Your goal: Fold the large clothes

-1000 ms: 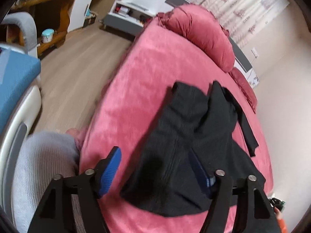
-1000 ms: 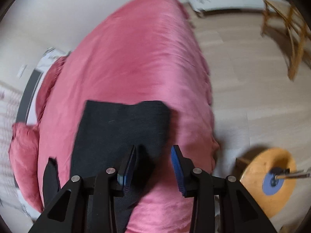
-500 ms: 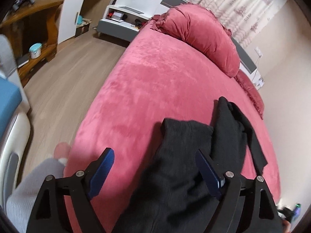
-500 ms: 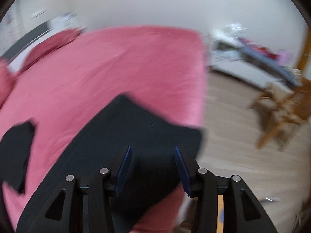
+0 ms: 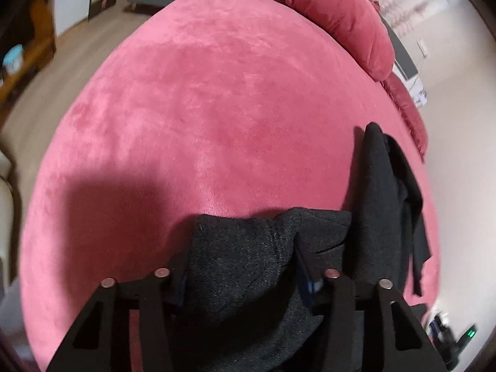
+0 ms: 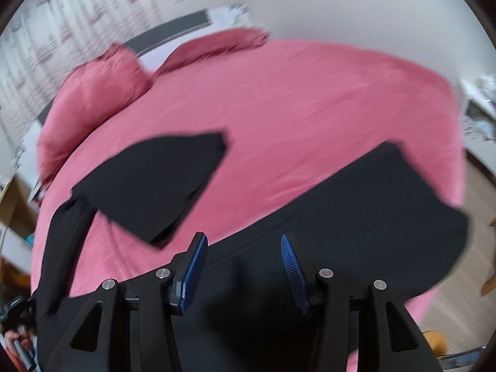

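Note:
A large black garment [image 5: 248, 248] lies on the pink bed [image 5: 217, 93]; a sleeve [image 5: 384, 186] trails off to the right. My left gripper [image 5: 245, 279] is closing, and a bunched hump of the fabric fills the gap between its jaws. In the right wrist view the garment [image 6: 372, 217] spreads over the bed's near edge, with a folded part [image 6: 155, 179] further left. My right gripper [image 6: 243, 241] hovers just above the cloth. Its jaws are opening, both blue pads [image 6: 195, 266] are bare, and nothing is pinched between them.
Pink pillows [image 5: 341, 9] sit at the head of the bed [image 6: 310, 93], by a curtained wall. Wooden floor and a shelf unit [image 5: 18, 59] lie to the left. A wooden chair [image 6: 489, 279] and a yellow stool [image 6: 434, 341] stand off the bed's near corner.
My left gripper has swept across the bed onto the garment and narrowed around a fold of it. The right gripper has rolled and swung round to face the pillows, its jaws spreading apart.

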### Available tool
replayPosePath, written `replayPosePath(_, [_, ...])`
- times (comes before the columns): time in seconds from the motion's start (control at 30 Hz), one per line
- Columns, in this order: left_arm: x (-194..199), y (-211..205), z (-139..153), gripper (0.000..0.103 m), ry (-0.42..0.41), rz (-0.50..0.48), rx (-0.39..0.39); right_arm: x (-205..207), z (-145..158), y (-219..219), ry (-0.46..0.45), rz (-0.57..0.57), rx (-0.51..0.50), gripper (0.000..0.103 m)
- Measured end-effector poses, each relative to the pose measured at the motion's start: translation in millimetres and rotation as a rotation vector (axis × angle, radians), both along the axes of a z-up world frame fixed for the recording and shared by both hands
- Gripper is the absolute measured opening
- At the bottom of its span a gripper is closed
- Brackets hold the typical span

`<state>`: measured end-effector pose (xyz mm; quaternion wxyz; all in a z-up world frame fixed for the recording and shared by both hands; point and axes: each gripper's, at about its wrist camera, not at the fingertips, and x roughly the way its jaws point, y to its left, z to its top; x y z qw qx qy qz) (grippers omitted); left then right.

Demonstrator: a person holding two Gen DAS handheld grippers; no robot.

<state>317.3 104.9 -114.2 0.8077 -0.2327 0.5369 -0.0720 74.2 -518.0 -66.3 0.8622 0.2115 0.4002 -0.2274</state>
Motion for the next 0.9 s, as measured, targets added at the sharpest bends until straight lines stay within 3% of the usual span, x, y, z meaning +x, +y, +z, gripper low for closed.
replayPosePath(0.1, [-10,-2,18,0.040,-0.100,-0.038,0.036,30,-31,24,0.043,0.040,0.060,0.050])
replayPosePath(0.17, [-18,5,35,0.035,-0.176,-0.012,0.056,40,-44,40,0.042,0.055,0.098,0.050])
replayPosePath(0.23, [-25,21,53,0.033,-0.251,0.054,0.071,52,-49,52,0.038,0.073,0.124,0.050])
replayPosePath(0.3, [-28,53,63,0.033,-0.291,0.183,0.078,59,-50,62,0.035,0.093,0.125,0.050])
replayPosePath(0.4, [-20,87,47,0.033,-0.230,0.288,0.098,61,-56,72,0.033,0.102,0.120,0.050])
replayPosePath(0.5, [-15,96,18,0.037,-0.166,0.293,0.126,60,-60,74,0.042,0.099,0.134,0.050])
replayPosePath(0.63, [-31,81,31,0.053,-0.239,0.351,0.241,60,-50,67,0.035,0.110,0.146,0.050])
replayPosePath(0.7, [-42,68,49,0.063,-0.289,0.446,0.323,66,-45,60,0.041,0.112,0.127,0.055])
replayPosePath(0.77, [-53,52,62,0.081,-0.392,0.529,0.357,74,-43,50,0.030,0.098,0.143,0.059])
replayPosePath(0.83, [-51,32,70,0.085,-0.493,0.465,0.344,84,-45,37,0.008,0.070,0.210,0.065])
replayPosePath(0.9, [-35,5,61,0.085,-0.501,0.333,0.393,97,-56,25,0.011,0.041,0.309,0.068])
